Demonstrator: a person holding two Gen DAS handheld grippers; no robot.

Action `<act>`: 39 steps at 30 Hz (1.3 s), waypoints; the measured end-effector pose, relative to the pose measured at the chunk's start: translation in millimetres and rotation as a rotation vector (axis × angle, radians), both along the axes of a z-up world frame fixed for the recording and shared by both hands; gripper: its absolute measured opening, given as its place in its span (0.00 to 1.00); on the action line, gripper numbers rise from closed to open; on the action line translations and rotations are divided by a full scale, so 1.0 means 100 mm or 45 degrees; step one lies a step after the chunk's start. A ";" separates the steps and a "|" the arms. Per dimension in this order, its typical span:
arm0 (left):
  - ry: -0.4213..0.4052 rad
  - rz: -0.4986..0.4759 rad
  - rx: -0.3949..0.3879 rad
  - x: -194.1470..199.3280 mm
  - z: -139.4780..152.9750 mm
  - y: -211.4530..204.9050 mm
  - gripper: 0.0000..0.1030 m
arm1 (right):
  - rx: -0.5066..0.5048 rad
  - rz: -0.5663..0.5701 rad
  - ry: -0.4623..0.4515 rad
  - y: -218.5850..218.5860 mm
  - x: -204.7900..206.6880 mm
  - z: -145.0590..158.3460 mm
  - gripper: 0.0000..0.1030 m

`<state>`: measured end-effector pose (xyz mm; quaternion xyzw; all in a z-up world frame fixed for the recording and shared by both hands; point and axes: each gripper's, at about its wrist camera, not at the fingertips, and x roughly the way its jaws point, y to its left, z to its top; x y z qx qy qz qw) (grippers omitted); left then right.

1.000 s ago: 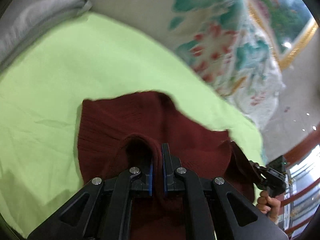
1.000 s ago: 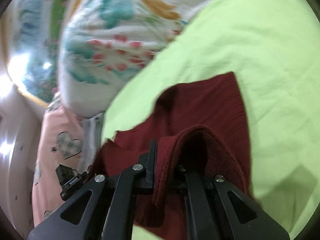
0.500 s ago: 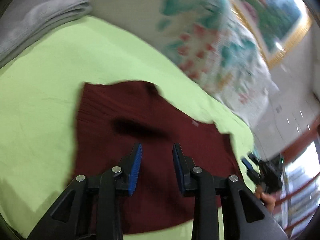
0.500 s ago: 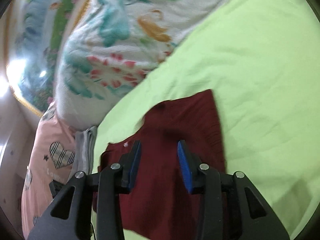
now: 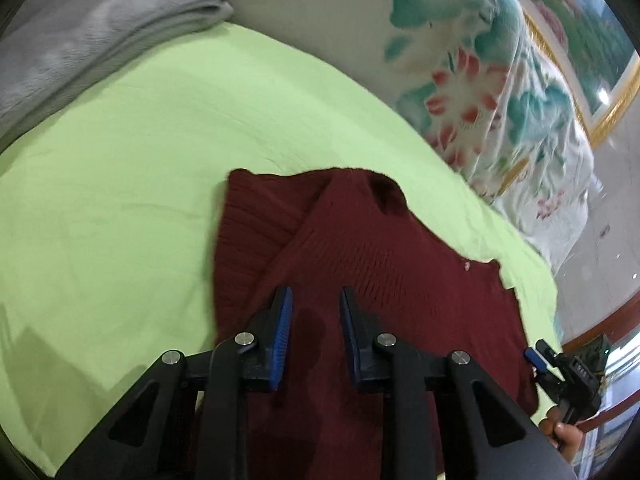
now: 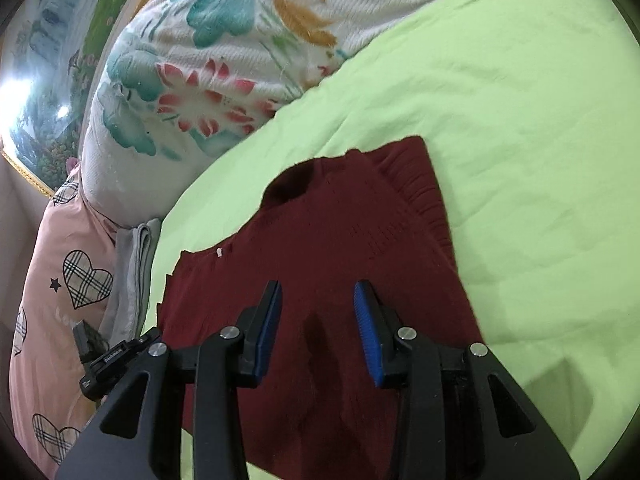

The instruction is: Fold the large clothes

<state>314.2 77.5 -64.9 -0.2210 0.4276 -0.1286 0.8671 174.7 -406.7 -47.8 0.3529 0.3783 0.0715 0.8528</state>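
Maroon knit, a folded sweater, lies flat on the lime-green sheet, and everything else is placed from it; in the left wrist view, far to its upper left, a folded grey blanket rests at the sheet's edge; directly over the sweater's near part hangs the left gripper, its blue-padded jaws apart and closing a little, with nothing between them and the knit lying loose beneath; to the sweater's upper right a white quilt printed with teal leaves and red flowers is heaped beside the sheet, with a gilt-framed picture behind it; at the sweater's right edge the other tool shows small, with a hand around its handle; in the right wrist view, to the sweater's left, a pink pillow with plaid hearts carries faint pale lettering too blurred to read, and a narrow grey folded cloth lies between it and the sheet; above the sweater's near part the right gripper hangs with its jaws standing apart, nothing between the pads; a tiny pale tag sits at the sweater's upper left edge, with no writing legible on it.
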 end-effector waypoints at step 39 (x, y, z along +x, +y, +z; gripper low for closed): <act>0.133 0.178 -0.365 -1.09 -0.40 -0.02 0.65 | -0.213 0.330 -0.047 1.55 0.13 0.18 0.28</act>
